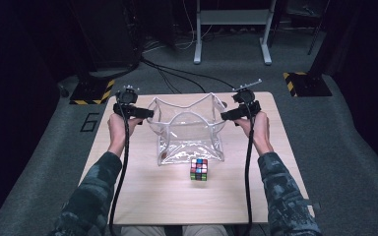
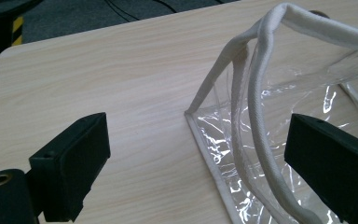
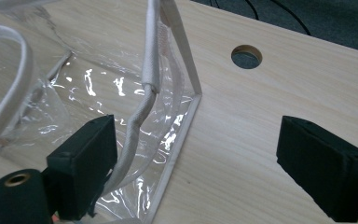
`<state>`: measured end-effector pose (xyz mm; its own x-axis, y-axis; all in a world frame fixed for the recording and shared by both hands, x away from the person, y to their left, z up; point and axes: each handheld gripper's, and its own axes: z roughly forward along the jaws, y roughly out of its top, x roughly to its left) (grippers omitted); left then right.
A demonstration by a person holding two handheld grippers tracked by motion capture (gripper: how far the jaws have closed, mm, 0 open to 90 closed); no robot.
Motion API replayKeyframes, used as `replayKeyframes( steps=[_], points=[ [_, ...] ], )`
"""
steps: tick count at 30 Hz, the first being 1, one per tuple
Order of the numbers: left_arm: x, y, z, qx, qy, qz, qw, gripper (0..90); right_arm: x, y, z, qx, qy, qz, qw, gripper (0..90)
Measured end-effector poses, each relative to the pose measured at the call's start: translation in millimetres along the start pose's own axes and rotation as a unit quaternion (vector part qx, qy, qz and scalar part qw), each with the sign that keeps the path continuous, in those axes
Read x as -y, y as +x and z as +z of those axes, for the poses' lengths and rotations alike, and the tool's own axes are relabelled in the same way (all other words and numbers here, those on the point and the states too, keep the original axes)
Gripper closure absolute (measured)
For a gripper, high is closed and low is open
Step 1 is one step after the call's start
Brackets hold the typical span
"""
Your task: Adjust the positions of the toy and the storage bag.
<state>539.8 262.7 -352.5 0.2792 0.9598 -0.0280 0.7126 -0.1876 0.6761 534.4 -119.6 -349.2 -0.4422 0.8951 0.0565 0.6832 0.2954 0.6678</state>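
On the pale wooden table [image 1: 142, 196], a clear plastic bag with white fabric trim [image 1: 189, 142] stands open near the middle, its mouth spread wide and its rim pulled out into points at the corners. The left gripper [image 1: 147, 113] sits at the bag's left upper corner, held in the person's left hand [image 1: 120, 129]; the right gripper [image 1: 225, 116] sits at the bag's right upper corner, held in the right hand [image 1: 256, 129]. Both black grippers point inward toward the bag, level with its rim.

In the left gripper view, the two black jaws stand wide apart, with the bag's white trimmed edge [image 2: 256, 116] and its bottom corner seam between them; neither pad presses on it. In the right gripper view, the jaws are likewise spread, the bag's white corded edge [image 3: 142, 107] running just beside the left jaw and its corner seam lying between them, again with no pad clamped on it. A round hole in the tabletop [image 3: 246, 56] shows beyond the bag's corner.

A multicoloured puzzle cube [image 1: 199, 169] rests on the table just in front of the bag, toward the person, apart from both grippers. A black cable trails from each gripper back along the forearms in camouflage sleeves.
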Motion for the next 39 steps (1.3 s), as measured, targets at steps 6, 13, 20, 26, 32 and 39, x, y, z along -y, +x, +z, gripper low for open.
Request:
replayKeyframes(
  steps=[6, 13, 20, 26, 32, 39],
  points=[
    [2.5, 7.3, -9.1, 0.02, -0.007, -0.013, 0.9997, 4.3, -3.4, 2.1, -12.6, -0.013, -0.018, 0.0, 0.9998, 6.9],
    [11.9, 9.9, -27.5, 0.049, -0.028, -0.005, 0.9984, 3.8, 2.4, 7.0, -30.9, -0.021, -0.035, -0.011, 0.9991, 4.7],
    [33.4, 10.4, -38.7, 0.064, -0.038, 0.013, 0.9971, 3.1, 20.3, 10.6, -41.4, -0.03, -0.041, -0.023, 0.9984, 1.2],
    [56.2, 13.9, -38.7, 0.065, -0.036, 0.017, 0.9971, 1.9, 44.6, 12.2, -42.5, -0.034, -0.04, -0.028, 0.9982, 0.0],
    [89.3, 22.7, -30.6, 0.067, -0.028, 0.007, 0.9973, 0.6, 76.8, 8.1, -34.2, -0.039, -0.041, -0.016, 0.9983, 0.0],
    [120.8, 29.2, -17.5, 0.063, -0.014, -0.001, 0.9979, 0.2, 116.4, 7.6, -16.2, -0.034, -0.028, -0.004, 0.999, 0.0]
  ],
)
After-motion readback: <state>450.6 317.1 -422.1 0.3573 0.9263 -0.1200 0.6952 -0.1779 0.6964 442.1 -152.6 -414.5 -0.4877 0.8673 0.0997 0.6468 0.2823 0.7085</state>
